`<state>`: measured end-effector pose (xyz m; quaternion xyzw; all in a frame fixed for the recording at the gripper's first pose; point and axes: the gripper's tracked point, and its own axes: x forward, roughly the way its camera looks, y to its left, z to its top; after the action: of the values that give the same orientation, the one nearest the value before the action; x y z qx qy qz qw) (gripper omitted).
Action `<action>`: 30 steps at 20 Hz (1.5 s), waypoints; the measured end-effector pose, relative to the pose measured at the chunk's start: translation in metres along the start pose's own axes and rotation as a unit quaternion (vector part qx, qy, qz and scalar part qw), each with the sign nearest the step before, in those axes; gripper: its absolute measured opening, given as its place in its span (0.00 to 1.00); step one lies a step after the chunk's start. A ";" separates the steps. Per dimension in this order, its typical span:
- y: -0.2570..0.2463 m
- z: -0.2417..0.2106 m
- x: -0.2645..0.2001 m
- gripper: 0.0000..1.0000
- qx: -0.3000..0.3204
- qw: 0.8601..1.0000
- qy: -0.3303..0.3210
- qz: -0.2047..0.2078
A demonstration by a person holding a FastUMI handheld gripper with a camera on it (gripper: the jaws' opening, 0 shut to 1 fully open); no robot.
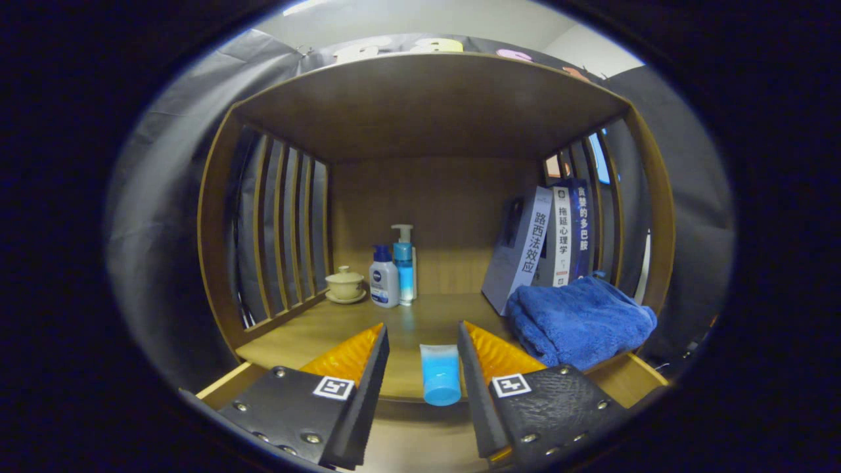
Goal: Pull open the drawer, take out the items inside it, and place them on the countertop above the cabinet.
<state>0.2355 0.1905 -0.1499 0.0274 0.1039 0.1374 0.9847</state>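
Gripper view puts you facing the wooden cabinet's open bay, with your gripper [423, 368] held level at the front lip of the bench [341, 328]. The jaws stand open, gripping nothing. One small blue tube [440, 374] lies between them, near the front edge of the bench, with a clear gap to each jaw, so it reads as resting on the wood rather than carried; whether it has just been set down or is about to be taken you cannot tell from here. It is likely one of the drawer's items, and it sits up front because that is the nearest free spot. Further in, count one folded blue towel [578, 322] heaped to the right, just beside the tube's side of the bay, and three books [548, 246] leaning against the right slats behind it, tilted because nothing props them upright. At the back stand two pump bottles [393, 276], side by side and touching or nearly so, and to their left one lidded cup [345, 284] on its saucer, tucked into the corner out of your working lane. Below the jaws a lower wooden surface shows; it may be the drawer, but that is a guess.
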 end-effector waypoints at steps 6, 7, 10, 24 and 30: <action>0.010 0.031 -0.059 0.62 -0.009 0.999 -0.035 0.004; 0.011 0.037 -0.079 0.65 -0.011 0.999 -0.040 -0.001; 0.014 0.046 -0.126 0.74 -0.007 0.998 -0.059 -0.015; 0.001 -0.092 -0.201 0.93 0.022 0.997 0.062 -0.027; -0.004 -0.121 -0.189 0.93 0.029 0.995 0.089 -0.023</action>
<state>0.0332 0.1370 -0.2309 0.0411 0.1954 0.1136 0.9732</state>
